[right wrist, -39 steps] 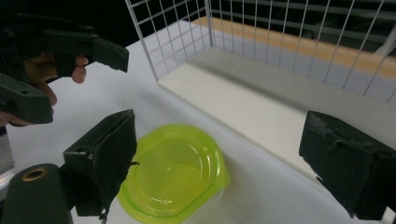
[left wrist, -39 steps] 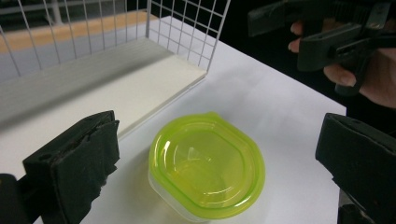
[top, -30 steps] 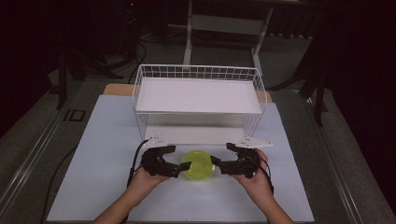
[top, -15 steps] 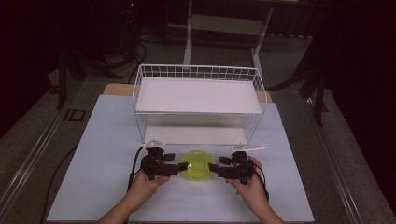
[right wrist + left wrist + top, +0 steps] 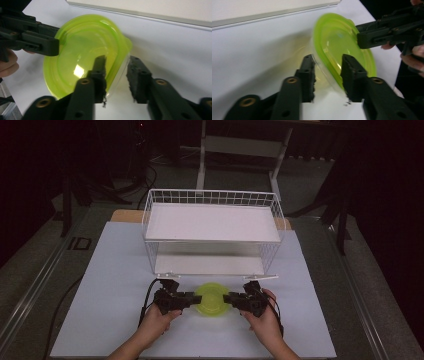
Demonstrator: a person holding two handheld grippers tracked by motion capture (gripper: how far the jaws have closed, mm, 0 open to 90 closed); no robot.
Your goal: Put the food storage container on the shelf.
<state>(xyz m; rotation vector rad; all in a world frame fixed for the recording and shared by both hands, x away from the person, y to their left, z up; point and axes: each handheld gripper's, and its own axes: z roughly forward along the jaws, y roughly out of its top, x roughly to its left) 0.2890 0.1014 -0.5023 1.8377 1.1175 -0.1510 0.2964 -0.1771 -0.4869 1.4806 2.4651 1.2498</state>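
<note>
Sitting on the white table sheet [image 5: 115,285], just in front of the wire rack [image 5: 212,232], is one round lime-green bowl [image 5: 212,299] of glossy, translucent plastic with a clear lower wall and a thicker green rim. Two black grippers meet it from opposite sides. The left gripper [image 5: 189,297] has its jaws parted either side of the bowl's near edge: in the left gripper view one jaw lies outside the clear wall and the other inside the green rim, with the bowl [image 5: 342,47] between them (a gap shows beside each jaw, so I cannot tell whether they press on it). The right gripper [image 5: 231,298] stands the same way in the right gripper view, one jaw inside the bowl [image 5: 85,57], the other outside its wall, jaws apart and straddling the rim. Each gripper view also shows the other gripper's black jaws at the far rim.

The rack is one white wire basket frame with two flat white shelves, an upper and a lower. Two hands hold the grippers, the left hand [image 5: 155,320] and the right hand [image 5: 265,322], and a black cable [image 5: 145,305] loops from the left gripper.
</note>
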